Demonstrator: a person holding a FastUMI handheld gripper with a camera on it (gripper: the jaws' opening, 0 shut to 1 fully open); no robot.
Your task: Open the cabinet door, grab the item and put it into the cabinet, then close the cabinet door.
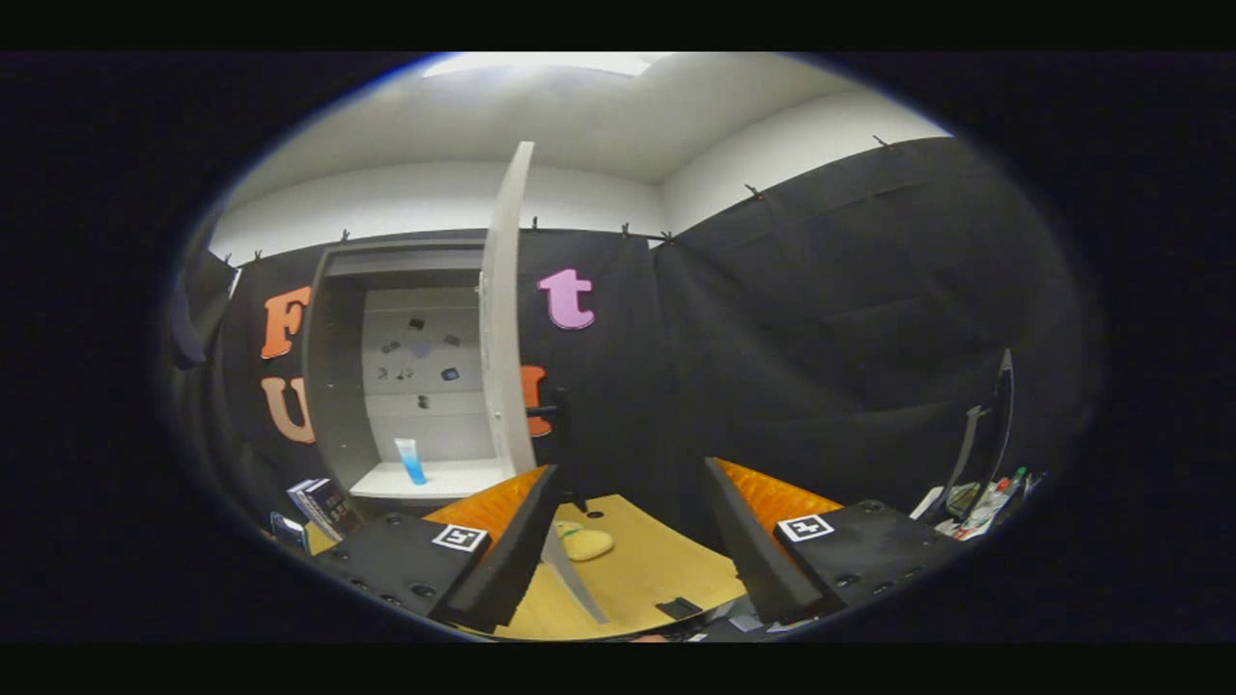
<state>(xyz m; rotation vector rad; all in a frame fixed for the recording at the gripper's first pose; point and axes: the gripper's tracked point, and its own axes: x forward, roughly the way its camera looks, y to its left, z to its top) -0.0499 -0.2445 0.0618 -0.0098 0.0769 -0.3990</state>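
We judge the task nearly done — the door (506,309) stands open, a blue tube (410,459), likely the item, sits upright inside the cabinet (333,386) at ten o'clock of our tongs (632,541), which gape empty — only closing remains.

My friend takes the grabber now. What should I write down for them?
Gripper: open, holding nothing, over the table.
Cabinet: door swung open.
Blue tube: standing upright on the cabinet shelf, well beyond the fingers.
Done, as it looks: door opened, item inside.
Left: close the door.
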